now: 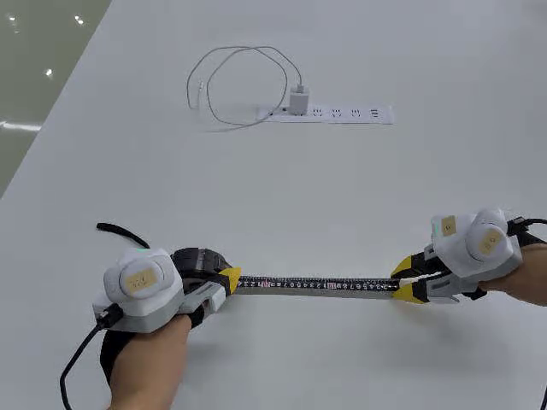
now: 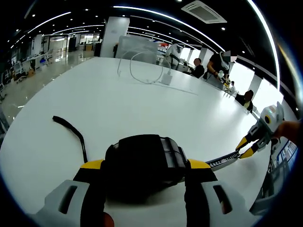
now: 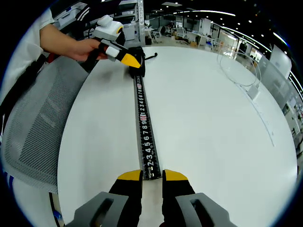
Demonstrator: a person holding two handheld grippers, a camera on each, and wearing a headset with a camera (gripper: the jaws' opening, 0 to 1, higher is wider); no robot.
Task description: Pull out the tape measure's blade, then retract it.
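Surroundings: white table (image 1: pixel 359 196), broad and plain. On the far side lies a white power strip (image 1: pixel 342 114), flat on the table, with a white charger (image 1: pixel 298 100) plugged in at its left end. A thin white cable (image 1: pixel 231 64) runs from the charger in loose loops across the surface. Strip, charger and cable sit well apart from both grippers. A black strap (image 1: pixel 118 231) curls on the table just behind the left gripper; in the left gripper view its near end runs down behind the case. A grey mesh chair back (image 3: pixel 40 123) stands at the table edge beside the person.

Tape measure (image 1: pixel 198 261): black ribbed case, at the near edge of the table on the person's left.

Blade (image 1: pixel 316 284): drawn out of the case and running straight to the right, close over the table. Dark face, pale numerals, a red mark partway along.

Left gripper (image 1: pixel 220 275): yellow-tipped jaws clamped on the case, one on each side.

Right gripper (image 1: pixel 407 281): yellow-tipped jaws closed on the blade's free end, pinching it between them
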